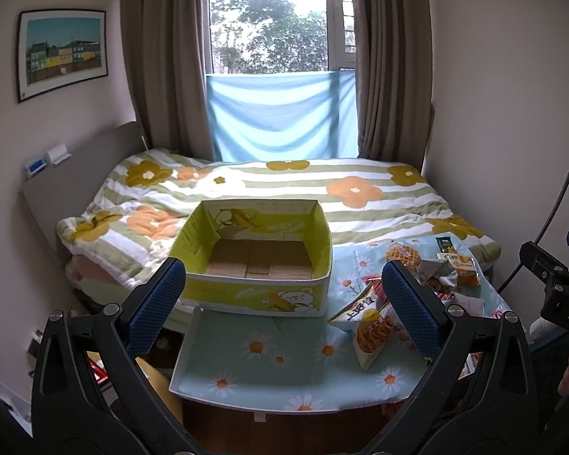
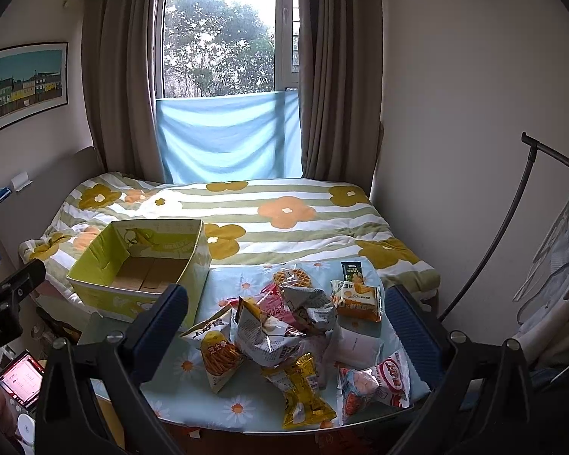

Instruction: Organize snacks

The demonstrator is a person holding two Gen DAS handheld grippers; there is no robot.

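While both tongs hang above the near edge of the tabletop [image 2: 223,405], neither one grips anything. The left tongs [image 1: 280,309] stand wide, their blue pads [image 1: 153,305] spread on either side of the yellow-green box [image 1: 254,261], which sits at the far left corner of the tabletop with its back against the bed [image 1: 360,197]. Only bare cardboard shows on the floor of the box. The right tongs [image 2: 286,322] are wide as well, framing the heap of snack bags [image 2: 284,326] that lies to the right of the box. At the edge of the heap nearest the box stands a bag of orange sticks [image 2: 216,352]; beyond the heap, toward the bed, lie a waffle pack [image 2: 290,278] and an orange cake pack [image 2: 358,299]. Nearer than the heap lie a yellow bag [image 2: 303,394] and a clear red-and-white bag [image 2: 375,386] farthest from the box.
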